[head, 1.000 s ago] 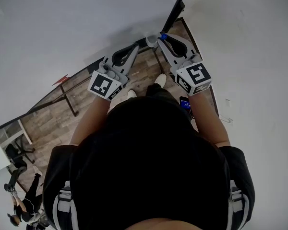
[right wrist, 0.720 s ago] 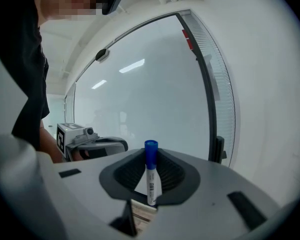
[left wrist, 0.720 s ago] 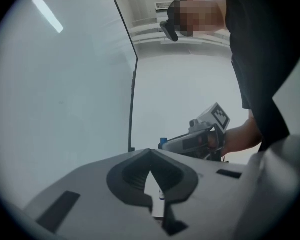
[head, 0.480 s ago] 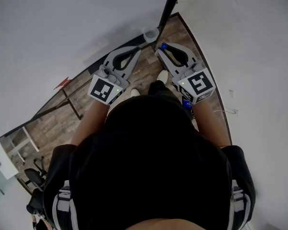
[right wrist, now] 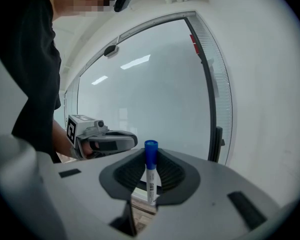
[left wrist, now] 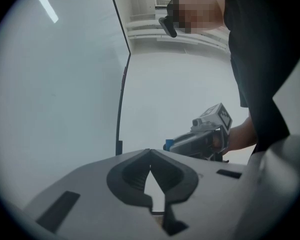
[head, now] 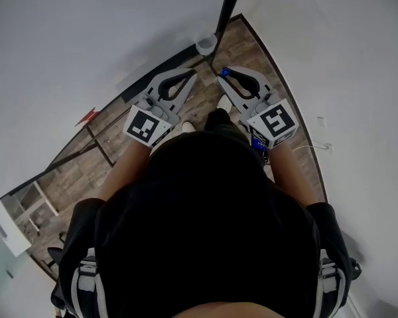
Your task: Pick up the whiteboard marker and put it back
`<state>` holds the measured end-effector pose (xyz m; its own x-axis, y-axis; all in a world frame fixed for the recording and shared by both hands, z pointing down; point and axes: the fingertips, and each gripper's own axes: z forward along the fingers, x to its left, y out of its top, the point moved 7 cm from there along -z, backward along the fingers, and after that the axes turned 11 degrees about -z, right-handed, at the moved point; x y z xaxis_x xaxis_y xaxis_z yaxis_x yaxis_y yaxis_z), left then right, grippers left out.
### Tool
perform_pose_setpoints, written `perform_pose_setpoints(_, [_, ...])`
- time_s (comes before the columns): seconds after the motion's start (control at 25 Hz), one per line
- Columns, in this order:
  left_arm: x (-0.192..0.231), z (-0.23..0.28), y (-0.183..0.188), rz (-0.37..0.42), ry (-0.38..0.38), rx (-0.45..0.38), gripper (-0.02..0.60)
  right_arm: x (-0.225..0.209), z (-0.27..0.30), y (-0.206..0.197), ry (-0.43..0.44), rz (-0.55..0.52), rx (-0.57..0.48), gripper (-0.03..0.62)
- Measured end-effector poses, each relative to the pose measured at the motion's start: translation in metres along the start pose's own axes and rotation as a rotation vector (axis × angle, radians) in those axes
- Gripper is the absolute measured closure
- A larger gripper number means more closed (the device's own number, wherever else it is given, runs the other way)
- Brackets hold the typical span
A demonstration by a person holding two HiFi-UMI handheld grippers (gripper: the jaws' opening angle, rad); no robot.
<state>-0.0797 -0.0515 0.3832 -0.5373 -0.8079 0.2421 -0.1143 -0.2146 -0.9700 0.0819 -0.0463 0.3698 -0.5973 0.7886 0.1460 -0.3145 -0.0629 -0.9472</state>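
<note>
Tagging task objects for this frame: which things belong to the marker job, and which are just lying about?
Job:
- blue-capped white whiteboard marker, clamped in the right tongs
- black-framed white board, probably where it goes back

Lying about:
- left tongs, shut and empty
- small red object
- round grey object

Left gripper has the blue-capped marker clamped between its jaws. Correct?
Wrong gripper. The right gripper has the blue-capped marker clamped between its jaws, as the right gripper view shows. The left gripper is shut with nothing in it, as the left gripper view shows.
</note>
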Motion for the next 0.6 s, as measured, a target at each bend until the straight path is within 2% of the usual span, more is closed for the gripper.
perform_pose_setpoints(0.6, [-0.011, -0.014, -0.010, -0.018, -0.064, 0.015, 0.577, 0.025, -0.010, -0.006, -0.051, 0.055, -0.016, 0.530])
